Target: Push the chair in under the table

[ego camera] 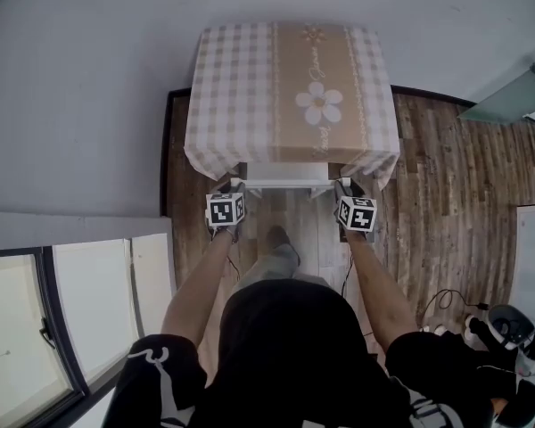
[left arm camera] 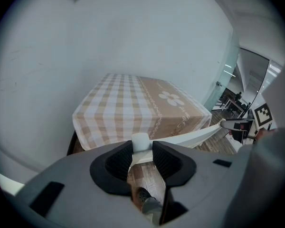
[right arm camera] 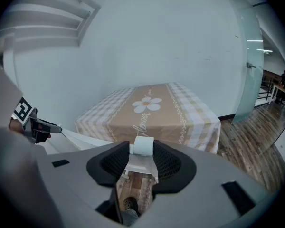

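Between left tongs [left arm camera: 142, 147] and right tongs [right arm camera: 143, 150] | chair back [ego camera: 285, 183], posts gripped

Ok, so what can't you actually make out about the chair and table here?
- Chair seat and legs: head view, under the table and its cloth; gripper views, behind the gripper bodies.
- Table legs: all views, covered by the cloth.
- Left gripper and right gripper fingers: head view, beneath their marker cubes.
- Room behind the glass door: gripper views, too small.
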The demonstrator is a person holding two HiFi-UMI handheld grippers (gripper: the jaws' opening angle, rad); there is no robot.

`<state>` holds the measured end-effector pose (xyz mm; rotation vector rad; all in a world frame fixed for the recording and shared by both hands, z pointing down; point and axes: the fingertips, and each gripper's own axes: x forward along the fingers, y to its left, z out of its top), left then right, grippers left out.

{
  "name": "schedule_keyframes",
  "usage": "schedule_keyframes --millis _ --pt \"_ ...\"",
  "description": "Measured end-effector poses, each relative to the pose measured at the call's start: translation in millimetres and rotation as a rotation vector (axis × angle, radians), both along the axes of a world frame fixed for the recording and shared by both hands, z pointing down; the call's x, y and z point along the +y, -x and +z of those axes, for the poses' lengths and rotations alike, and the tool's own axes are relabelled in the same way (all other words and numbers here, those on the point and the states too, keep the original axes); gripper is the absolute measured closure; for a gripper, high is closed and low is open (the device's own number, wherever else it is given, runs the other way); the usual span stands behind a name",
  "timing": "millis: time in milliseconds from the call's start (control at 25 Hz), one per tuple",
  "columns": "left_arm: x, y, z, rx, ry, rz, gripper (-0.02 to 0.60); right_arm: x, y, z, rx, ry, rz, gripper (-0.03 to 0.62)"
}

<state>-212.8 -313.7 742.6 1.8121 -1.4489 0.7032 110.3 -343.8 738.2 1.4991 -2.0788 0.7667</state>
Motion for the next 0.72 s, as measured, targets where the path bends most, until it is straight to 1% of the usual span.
schedule_keyframes --millis 320,720 --pt "-42 -3 0 0.008 -0.006 0.013 0.438 -42 -3 0 0.001 0.001 0.012 0.428" --pt "-84 0 0 0.015 -0.008 0.03 0.437 -80 -1 -1 0.003 -0.006 0.02 0.428"
